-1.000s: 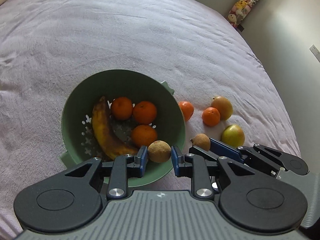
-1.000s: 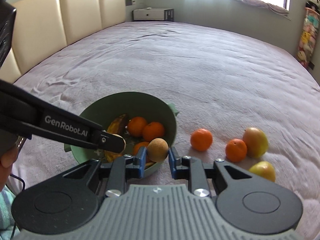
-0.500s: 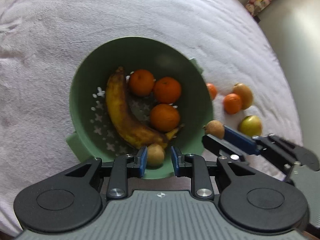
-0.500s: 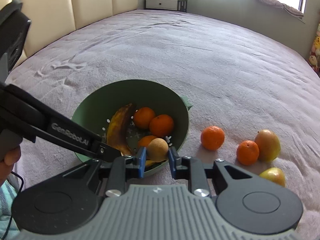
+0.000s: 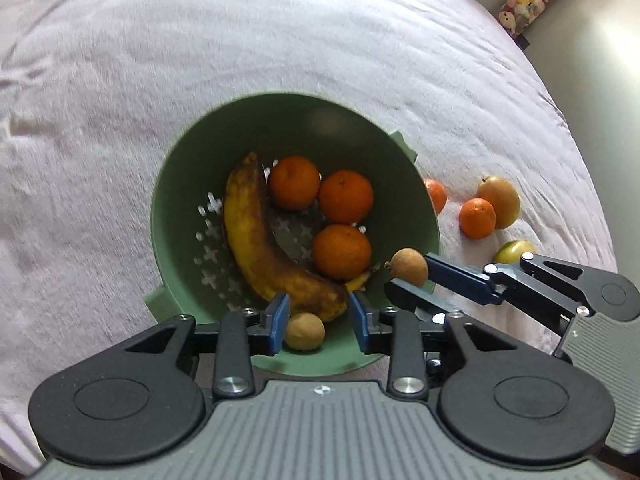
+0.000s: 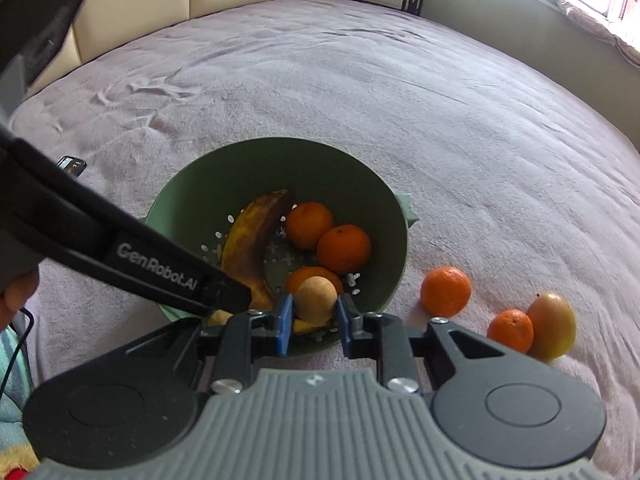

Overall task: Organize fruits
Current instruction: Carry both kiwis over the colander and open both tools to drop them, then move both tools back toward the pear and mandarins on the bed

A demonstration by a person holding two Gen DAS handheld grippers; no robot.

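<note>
A green colander bowl sits on the bed and holds a spotted banana and three oranges. My left gripper is open over the bowl's near rim; a small brown fruit lies loose between its pads, inside the bowl. My right gripper is shut on a second small brown fruit and holds it over the bowl's near right rim. That fruit also shows in the left wrist view.
On the purple bedspread to the right of the bowl lie two oranges, a mango and a green-yellow fruit. A padded headboard stands at the back left. A dark small device lies left of the bowl.
My left gripper opened and let its brown fruit drop into the bowl. Both grippers moved forward over the bowl; the right one still grips its fruit.
</note>
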